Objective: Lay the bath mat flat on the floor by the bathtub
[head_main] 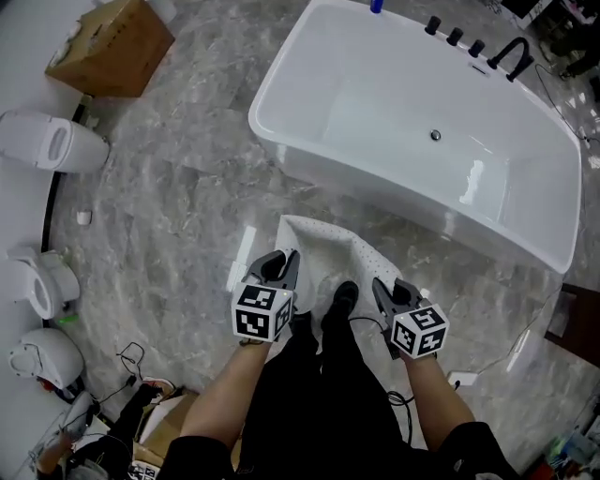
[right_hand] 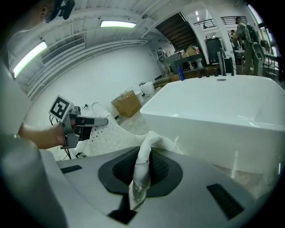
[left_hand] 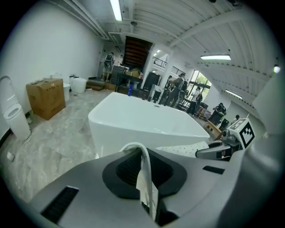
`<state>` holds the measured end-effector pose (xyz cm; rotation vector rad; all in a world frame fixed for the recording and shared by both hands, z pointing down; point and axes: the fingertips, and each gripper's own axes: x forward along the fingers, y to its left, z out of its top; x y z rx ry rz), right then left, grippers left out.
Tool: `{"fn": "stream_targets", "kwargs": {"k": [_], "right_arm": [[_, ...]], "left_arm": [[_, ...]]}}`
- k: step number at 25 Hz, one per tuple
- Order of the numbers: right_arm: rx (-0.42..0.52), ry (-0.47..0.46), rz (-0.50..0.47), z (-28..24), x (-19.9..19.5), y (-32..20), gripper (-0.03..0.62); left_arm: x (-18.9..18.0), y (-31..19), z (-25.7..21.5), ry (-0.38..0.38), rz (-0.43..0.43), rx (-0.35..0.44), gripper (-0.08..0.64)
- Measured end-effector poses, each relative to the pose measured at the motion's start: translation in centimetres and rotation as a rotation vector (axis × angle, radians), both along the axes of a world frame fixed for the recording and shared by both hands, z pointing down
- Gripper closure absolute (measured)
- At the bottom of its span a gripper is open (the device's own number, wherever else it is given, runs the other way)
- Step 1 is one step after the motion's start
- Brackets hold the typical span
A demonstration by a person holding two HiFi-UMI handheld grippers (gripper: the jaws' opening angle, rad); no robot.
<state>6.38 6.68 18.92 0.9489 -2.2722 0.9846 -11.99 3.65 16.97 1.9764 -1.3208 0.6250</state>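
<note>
A white freestanding bathtub point(head_main: 375, 84) stands on a grey marble floor point(head_main: 169, 206). Its basin shows only a round drain fitting point(head_main: 436, 136), with black taps point(head_main: 473, 45) and a blue bottle point(head_main: 376, 6) on the far rim. Well apart to the left, by the wall, sits a brown cardboard box point(head_main: 112, 47); the head view does not show whether its flaps are sealed. A person stands just beside the tub's near side, holding the bath mat point(head_main: 323, 253) low in front of the legs. The mat is white, soft and dotted with small holes, slack and creased rather than flat, and it sags between the two grippers toward the tub's base. The left gripper point(head_main: 277, 267) is clamped on one near corner, its jaws pinching a thin folded edge point(left_hand: 144, 178). The right gripper point(head_main: 394, 292) is clamped on the other corner, with a bunched twist of fabric point(right_hand: 142, 171) squeezed between its jaws.
</note>
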Motion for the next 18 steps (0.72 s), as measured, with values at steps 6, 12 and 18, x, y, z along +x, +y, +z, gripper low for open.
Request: {"fn": "stream_targets", "kwargs": {"k": [6, 12, 18], "right_arm": [[-0.033, 0.061, 0.047, 5.1, -0.5, -0.8, 0.560], [-0.061, 0.041, 0.107, 10.4, -1.3, -0.5, 0.560], [-0.100, 0.045, 0.116, 17.6, -1.3, -0.8, 0.560]], "left_arm": [[-1.6, -0.2, 5.1, 0.037, 0.006, -0.012, 0.534], [-3.3, -0.1, 10.1, -0.005, 0.060, -0.020, 0.535], [-3.4, -0.5, 16.7, -0.033, 0.086, -0.061, 0.535]]}}
